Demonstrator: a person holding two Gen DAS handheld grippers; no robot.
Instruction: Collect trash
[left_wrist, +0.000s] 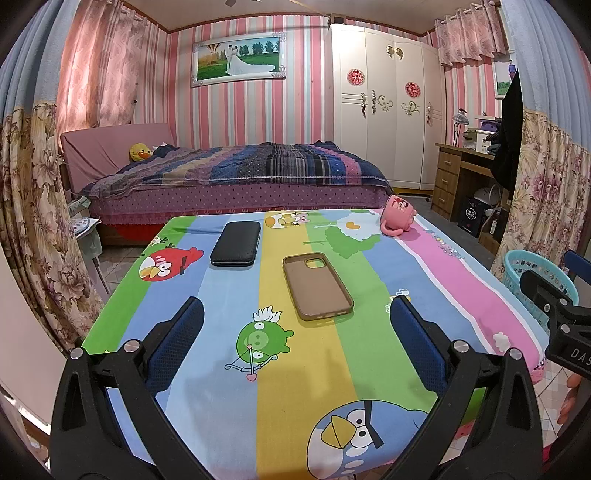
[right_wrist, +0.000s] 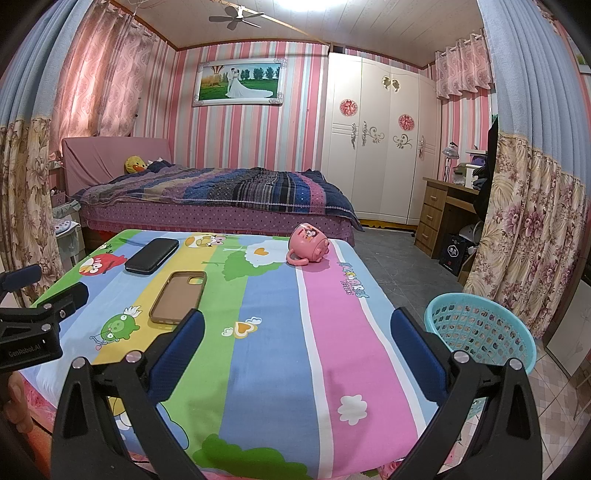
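Both tools, left (left_wrist: 296, 332) and right (right_wrist: 297, 332), gape empty over one case (left_wrist: 317, 286), one wallet (left_wrist: 236, 243), one cup (left_wrist: 398, 215).

Bright ceiling light, fisheye-warped edges

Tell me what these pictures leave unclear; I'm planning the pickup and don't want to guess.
- Teal basket: its inside bottom is hidden by its own near wall in the right wrist view; the left wrist view's edge and the right tongs cut it off.
- Pink cup: lies tipped, its opening faces away.
- Black case: contents unseen.
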